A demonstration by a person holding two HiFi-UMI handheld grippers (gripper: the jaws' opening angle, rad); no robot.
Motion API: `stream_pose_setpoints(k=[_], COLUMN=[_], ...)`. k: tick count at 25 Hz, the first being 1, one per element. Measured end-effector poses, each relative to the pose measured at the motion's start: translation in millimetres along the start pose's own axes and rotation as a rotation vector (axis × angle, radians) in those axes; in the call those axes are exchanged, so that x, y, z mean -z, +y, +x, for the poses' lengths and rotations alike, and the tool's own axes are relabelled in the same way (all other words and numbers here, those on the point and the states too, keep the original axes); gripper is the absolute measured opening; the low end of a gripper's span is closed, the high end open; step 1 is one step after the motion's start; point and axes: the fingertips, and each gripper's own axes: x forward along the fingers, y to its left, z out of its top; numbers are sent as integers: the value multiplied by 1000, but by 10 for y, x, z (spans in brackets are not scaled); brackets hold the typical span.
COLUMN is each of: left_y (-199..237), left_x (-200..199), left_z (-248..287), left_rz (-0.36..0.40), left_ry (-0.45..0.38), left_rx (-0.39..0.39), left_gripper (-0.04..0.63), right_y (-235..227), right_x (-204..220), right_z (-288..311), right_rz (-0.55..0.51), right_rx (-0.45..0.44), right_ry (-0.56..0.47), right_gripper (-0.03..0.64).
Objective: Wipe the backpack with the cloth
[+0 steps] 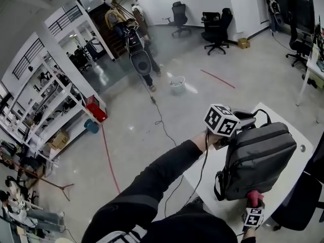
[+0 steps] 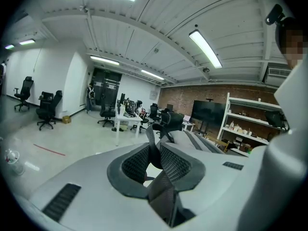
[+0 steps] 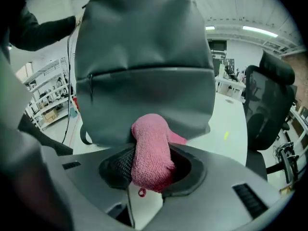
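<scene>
The left arm (image 1: 162,175), in a dark sleeve, stretches far and right. The left gripper (image 2: 154,150) has its jaws clamped on the backpack's top strap (image 2: 149,134). Near the bottom right, the right gripper (image 3: 151,162) tilts downward, jaws pinching the pink cloth (image 3: 150,138).

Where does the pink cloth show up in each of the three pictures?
Head view: pink cloth at lower right, against the lower end of the backpack.
Left gripper view: not in it.
Right gripper view: centre, in the jaws of the right gripper.
Shared landmark: the backpack, in all three views.
</scene>
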Motion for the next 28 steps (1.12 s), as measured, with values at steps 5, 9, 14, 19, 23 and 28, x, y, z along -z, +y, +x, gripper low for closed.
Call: stream_pose_setpoints(k=[5,9,14,19,23,28], left_y=[-190,-182,-200,-597,-643,-701], left_x=[-79,58,110,-63,-18,14], left_z=[1,-49,-493,-269,-177,-156], left_rz=[4,-9,-11,8,-12,6], left_ry=[-12,-24,-35,-37,-42,-26], left_rx=[11,41,66,28,24,22], left_gripper=[78,78,78,80,83,84], right_y=[-46,-230,-213,-618,-556,-344], right_x=[127,-565,-2056,-2733,-2775,-2381], right_z=[-180,-450,-1575,-3026,-2983,-2231], right_rz=[17,88,64,-35,-108,-111], right_rx=[-23,33,178,287,262,157], right_ry=[75,-131,-533,-900,-896,-710], right_gripper=[140,140,140,140,140,140])
